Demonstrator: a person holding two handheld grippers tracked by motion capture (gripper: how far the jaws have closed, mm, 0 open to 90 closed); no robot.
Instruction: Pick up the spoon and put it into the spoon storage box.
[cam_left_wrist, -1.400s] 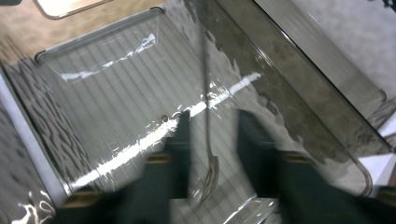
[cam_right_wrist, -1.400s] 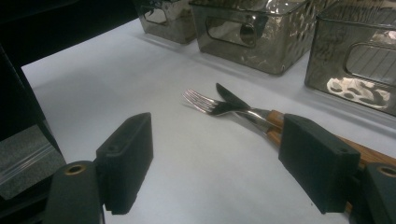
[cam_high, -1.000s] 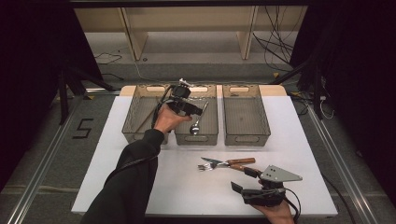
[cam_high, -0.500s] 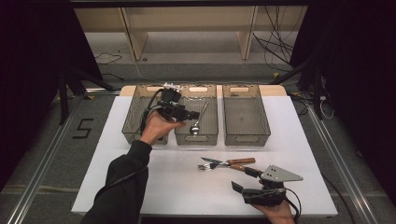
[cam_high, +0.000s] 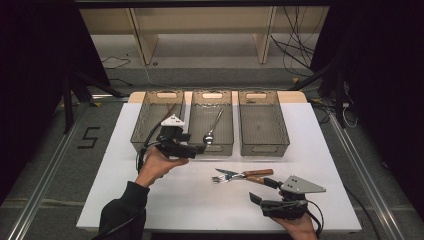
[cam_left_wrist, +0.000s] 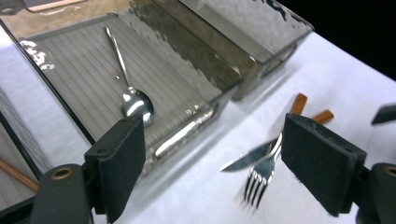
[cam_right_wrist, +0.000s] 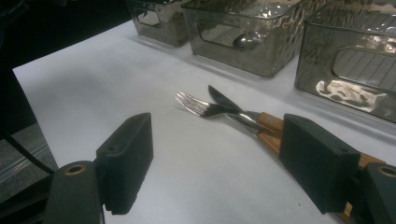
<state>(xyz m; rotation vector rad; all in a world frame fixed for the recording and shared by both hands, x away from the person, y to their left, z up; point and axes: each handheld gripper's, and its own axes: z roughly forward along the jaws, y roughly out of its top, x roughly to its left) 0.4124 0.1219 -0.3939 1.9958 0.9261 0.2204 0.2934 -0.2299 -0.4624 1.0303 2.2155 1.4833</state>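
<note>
A metal spoon (cam_high: 212, 127) (cam_left_wrist: 130, 98) lies in the middle one of three smoky clear bins (cam_high: 212, 95). A fork (cam_high: 227, 177) (cam_left_wrist: 261, 175) (cam_right_wrist: 201, 105) and a knife (cam_high: 250, 173) (cam_right_wrist: 224, 100), both with wooden handles, lie crossed on the white table. My left gripper (cam_high: 199, 149) (cam_left_wrist: 210, 154) hovers at the front of the left and middle bins. Its jaws have just been opening, with nothing between them. My right gripper (cam_high: 262, 191) (cam_right_wrist: 217, 144) rests open near the front right edge, its jaws toward the fork and knife.
The left bin (cam_high: 145, 107) holds a thin wooden-handled piece along its floor. The right bin (cam_high: 262, 145) stands beside the middle one. Dark floor and a rail surround the white table (cam_high: 150, 200).
My left hand has pulled back from over the middle bin toward the front left, and its jaws stand wider. The spoon stays in the bin. The right gripper has not moved.
</note>
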